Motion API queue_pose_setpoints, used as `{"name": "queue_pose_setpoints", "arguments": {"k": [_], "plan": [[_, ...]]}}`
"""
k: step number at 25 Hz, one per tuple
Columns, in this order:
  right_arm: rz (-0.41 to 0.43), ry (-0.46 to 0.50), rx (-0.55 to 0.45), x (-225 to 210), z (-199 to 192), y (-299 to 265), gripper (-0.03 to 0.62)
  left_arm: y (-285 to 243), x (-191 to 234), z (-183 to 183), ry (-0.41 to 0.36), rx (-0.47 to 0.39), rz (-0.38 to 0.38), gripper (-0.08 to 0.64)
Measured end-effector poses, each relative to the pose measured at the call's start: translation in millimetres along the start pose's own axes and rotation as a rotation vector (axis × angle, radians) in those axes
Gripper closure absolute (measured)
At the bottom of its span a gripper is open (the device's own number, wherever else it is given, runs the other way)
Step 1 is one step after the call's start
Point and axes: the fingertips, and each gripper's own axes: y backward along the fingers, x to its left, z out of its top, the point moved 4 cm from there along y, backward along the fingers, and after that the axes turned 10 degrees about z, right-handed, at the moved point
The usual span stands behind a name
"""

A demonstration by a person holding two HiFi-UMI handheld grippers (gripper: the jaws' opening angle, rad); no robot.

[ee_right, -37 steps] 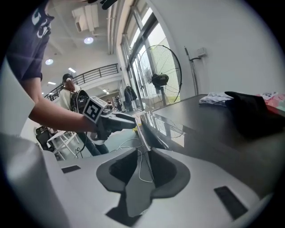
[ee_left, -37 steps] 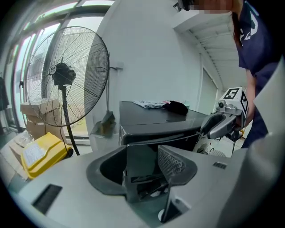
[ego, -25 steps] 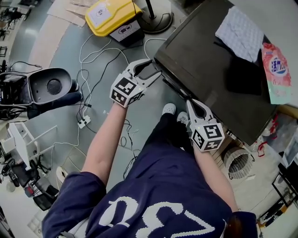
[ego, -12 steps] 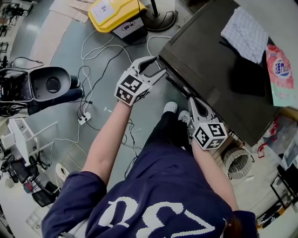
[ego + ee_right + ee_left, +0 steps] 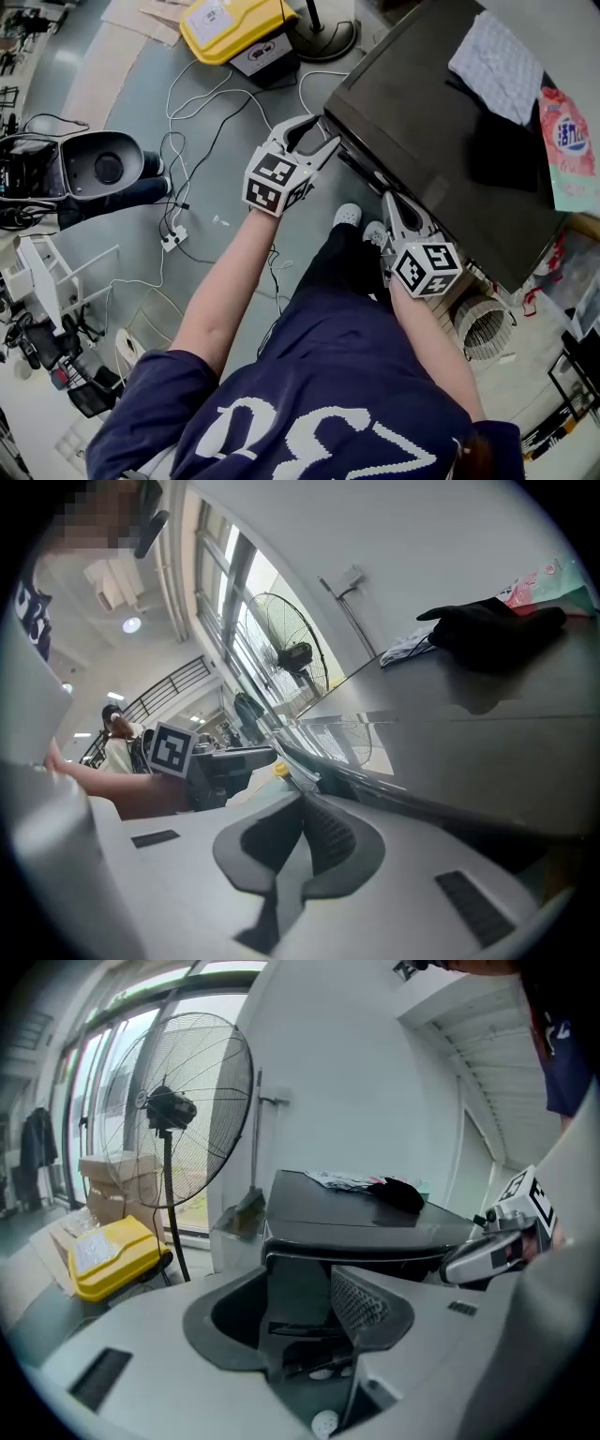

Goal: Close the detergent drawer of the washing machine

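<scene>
Black washer (image 5: 441, 122) top, seen from above; the drawer (image 5: 364, 176) reads as the dark strip along its front edge; how far out it stands cannot be told. Left hand-held gripper (image 5: 325, 131) sits at the front left corner, just beside that strip; jaws well apart, holding nothing. Right hand-held gripper (image 5: 388, 200) sits at the strip's other end; jaws closed pad to pad, nothing between them. Step judged: lining up to push; the next move calls for the closed right tip set square on the drawer face, then a straight shove inward. Against a second ago: right jaws have come together; both hands remain at the same places on the front edge.
</scene>
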Motion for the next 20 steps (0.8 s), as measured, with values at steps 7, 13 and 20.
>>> {"name": "queue_pose_setpoints", "arguments": {"k": [7,13,20], "plan": [[-0.002,-0.008,-0.018,0.6,0.4,1.8,0.577,3.6,-22.6,-3.0,-0.042,-0.036,0.066,0.538],[0.0,0.012,-0.018,-1.0,1.1,0.1,0.577,0.5,-21.4,-3.1,-0.01,-0.052,0.049,0.54],[-0.009,0.033,-0.028,-2.4,2.3,0.4,0.576,-12.2,-22.8,2.9,0.002,-0.065,0.066,0.54]]}}
